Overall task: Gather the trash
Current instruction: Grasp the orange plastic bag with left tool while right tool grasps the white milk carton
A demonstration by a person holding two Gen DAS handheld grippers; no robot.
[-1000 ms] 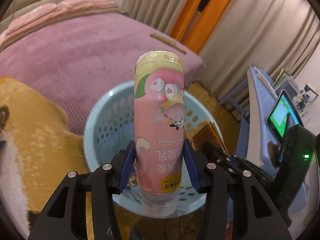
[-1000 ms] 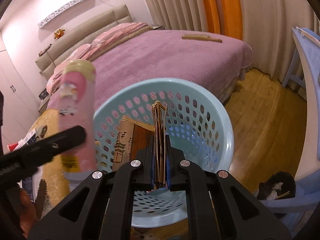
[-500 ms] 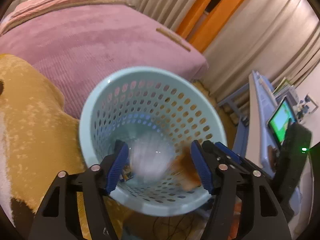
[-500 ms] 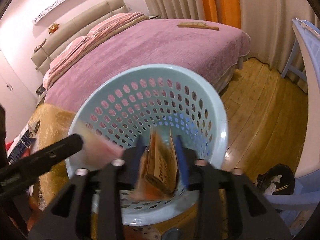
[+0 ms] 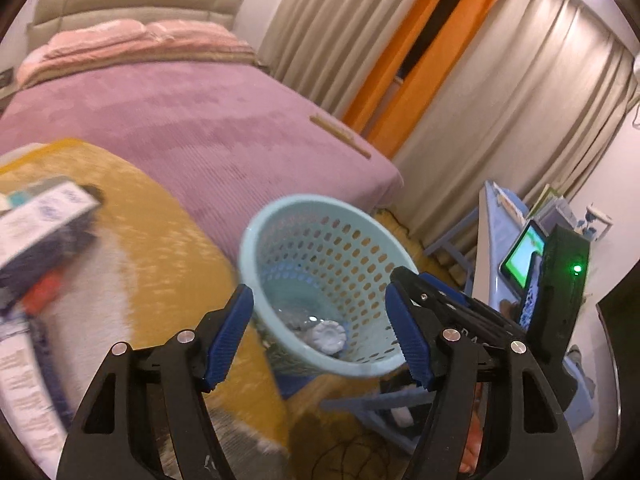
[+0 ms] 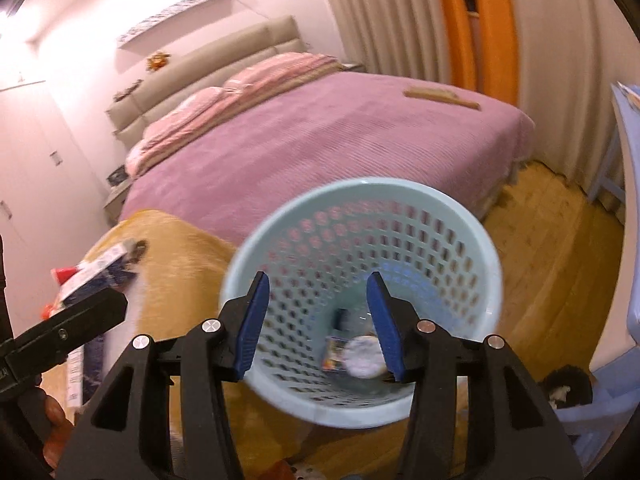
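Lying at the bottom of the pale blue perforated basket (image 6: pixel 362 216) is the pink bottle (image 6: pixel 363 358), seen end-on so that mostly its round whitish cap (image 5: pixel 329 336) shows, with a small colourful packet or card (image 6: pixel 334 354) just beside it; both are blurred and I cannot tell more about them. The basket stands on the wooden floor (image 6: pixel 560 280) at the foot of the bed with the purple cover (image 5: pixel 192 120), next to a yellow-and-white blanket (image 5: pixel 152 248). Both grippers hang above the basket, pointing down into it. The left gripper (image 5: pixel 320 332) has its blue-padded fingers (image 5: pixel 232 334) spread wide with nothing between them, its jaws having just opened further to let go. The right gripper (image 6: pixel 316 320) stands with its fingers (image 6: pixel 252 320) apart too, a little narrower, and empty; they too have just come open. On the blanket, off to the left, lie more things to pick up: a white-and-blue box (image 5: pixel 44 216), something red (image 5: pixel 38 294) and a long printed wrapper (image 5: pixel 24 380), all smeared by motion. A flat wooden stick (image 6: pixel 442 96) rests on the far corner of the bed. Beyond it hang beige curtains (image 5: pixel 500 92) with orange ones (image 5: pixel 424 40) between them, and to the right is a blue table (image 5: pixel 490 240) with a lit tablet screen (image 5: pixel 524 254) propped on it.
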